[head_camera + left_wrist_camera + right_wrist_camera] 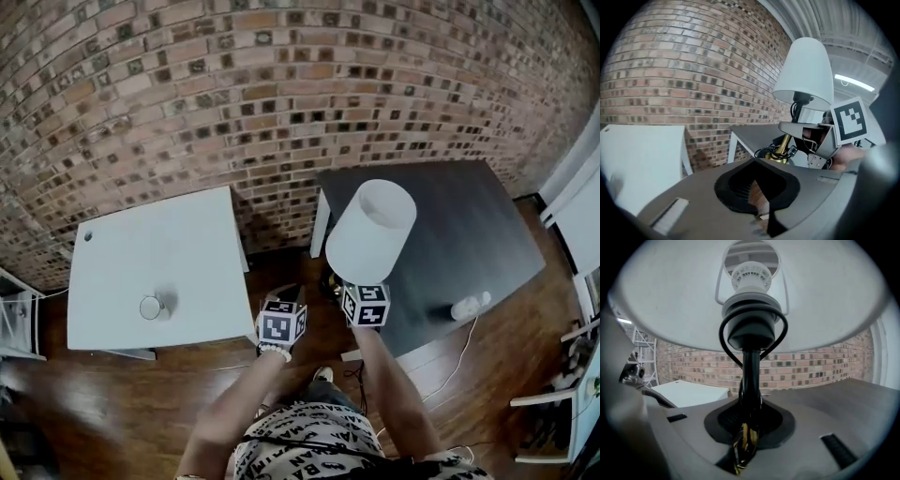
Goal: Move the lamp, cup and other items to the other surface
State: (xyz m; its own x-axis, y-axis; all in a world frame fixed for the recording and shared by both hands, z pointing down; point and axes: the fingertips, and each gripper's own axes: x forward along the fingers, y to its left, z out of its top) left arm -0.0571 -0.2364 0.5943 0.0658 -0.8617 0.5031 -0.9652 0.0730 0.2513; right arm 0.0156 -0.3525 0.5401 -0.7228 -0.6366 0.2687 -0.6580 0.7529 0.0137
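Observation:
My right gripper is shut on the thin dark stem of a lamp and holds it upright in the air, over the gap between the two tables. In the right gripper view the stem runs down between the jaws, under the white shade, and my right gripper clamps it. The left gripper view shows the shade and the brass base. My left gripper hangs by the white table's front right corner with nothing in it, its jaws together. A metal cup stands on the white table.
The dark table is at the right, with a small white object near its front edge and a white cord trailing to the wooden floor. A brick wall runs behind both tables. White furniture stands at the far right.

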